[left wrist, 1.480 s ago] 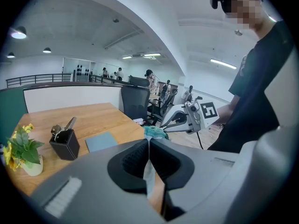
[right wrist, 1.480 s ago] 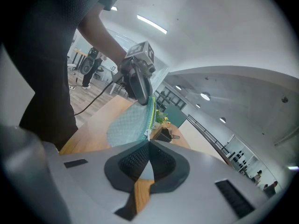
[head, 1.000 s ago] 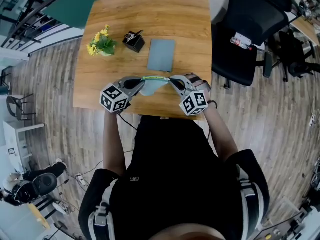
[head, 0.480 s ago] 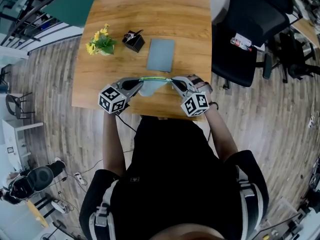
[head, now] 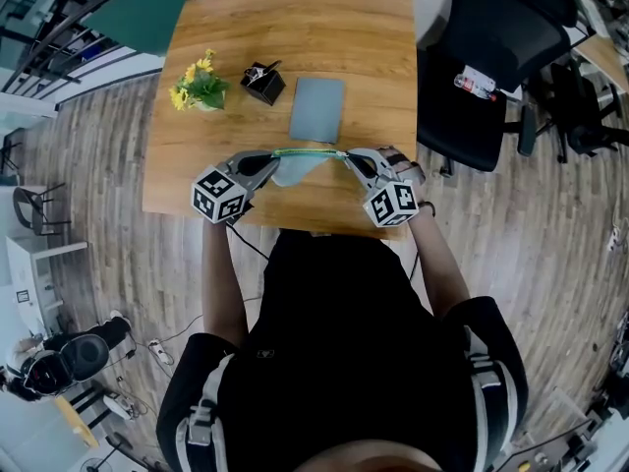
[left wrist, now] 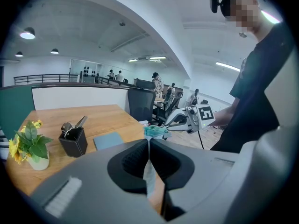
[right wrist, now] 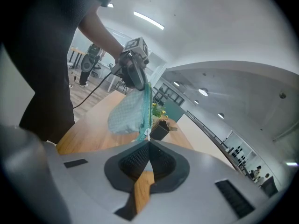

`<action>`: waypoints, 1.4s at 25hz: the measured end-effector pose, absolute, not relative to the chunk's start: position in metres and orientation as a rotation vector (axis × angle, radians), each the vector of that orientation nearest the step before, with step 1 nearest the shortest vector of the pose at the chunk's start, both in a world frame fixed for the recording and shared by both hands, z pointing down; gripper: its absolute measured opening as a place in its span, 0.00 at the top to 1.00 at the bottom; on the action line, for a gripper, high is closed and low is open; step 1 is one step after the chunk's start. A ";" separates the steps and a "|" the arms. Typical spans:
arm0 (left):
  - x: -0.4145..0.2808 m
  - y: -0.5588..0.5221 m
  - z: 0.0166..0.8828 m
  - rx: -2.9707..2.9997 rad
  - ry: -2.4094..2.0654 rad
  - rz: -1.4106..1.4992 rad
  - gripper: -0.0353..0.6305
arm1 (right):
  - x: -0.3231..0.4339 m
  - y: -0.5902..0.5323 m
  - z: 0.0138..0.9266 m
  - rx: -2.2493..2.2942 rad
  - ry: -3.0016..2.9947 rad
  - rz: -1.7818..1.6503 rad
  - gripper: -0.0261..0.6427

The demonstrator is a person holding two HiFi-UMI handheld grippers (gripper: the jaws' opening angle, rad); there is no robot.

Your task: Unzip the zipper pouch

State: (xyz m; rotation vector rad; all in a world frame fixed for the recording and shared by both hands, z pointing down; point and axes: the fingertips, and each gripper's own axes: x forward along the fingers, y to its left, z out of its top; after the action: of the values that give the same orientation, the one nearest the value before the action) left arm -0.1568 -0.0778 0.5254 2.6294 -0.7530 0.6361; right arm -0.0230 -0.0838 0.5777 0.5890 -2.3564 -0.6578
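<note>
A pale teal zipper pouch (head: 298, 168) hangs in the air over the table's near edge, stretched between both grippers, with its green zipper line (head: 307, 152) on top. My left gripper (head: 278, 158) is shut on the pouch's left end; in the left gripper view a strip of its fabric (left wrist: 150, 171) runs between the closed pads of that gripper (left wrist: 149, 140). My right gripper (head: 341, 155) is shut on the zipper pull. The right gripper view shows the small white pull (right wrist: 147, 134) at its tips (right wrist: 149, 142), with the pouch (right wrist: 127, 114) sagging beyond.
On the wooden table (head: 295, 28) stand a pot of yellow flowers (head: 200, 84), a black holder (head: 263, 82) and a flat grey-blue pad (head: 317, 108), all behind the pouch. A black office chair (head: 472, 77) is at the table's right.
My right gripper has slid a little to the right along the pouch's top, and the green zipper line between the grippers looks longer. The left gripper has stayed put.
</note>
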 end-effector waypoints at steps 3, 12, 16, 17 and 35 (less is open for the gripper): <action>-0.158 -0.080 0.526 2.629 -0.752 0.634 0.94 | -0.021 -0.087 0.579 0.593 -2.356 -0.653 0.96; -0.161 -0.084 0.525 2.632 -0.742 0.614 0.94 | -0.018 -0.095 0.571 0.684 -2.397 -0.572 0.96; -0.167 -0.087 0.522 2.642 -0.736 0.596 0.94 | -0.012 -0.102 0.566 0.743 -2.397 -0.546 0.96; -0.167 -0.087 0.521 2.646 -0.731 0.594 0.94 | -0.012 -0.101 0.565 0.745 -2.393 -0.548 0.96; -0.189 -0.097 0.513 2.721 -0.674 0.474 0.94 | -0.022 -0.099 0.578 0.872 -2.291 -0.344 0.94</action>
State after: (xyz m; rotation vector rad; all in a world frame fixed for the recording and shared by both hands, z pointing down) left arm -0.1895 -0.0967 0.5128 2.7214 -0.6740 0.4738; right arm -0.0222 -0.0995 0.5777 0.8718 -2.2911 -0.3442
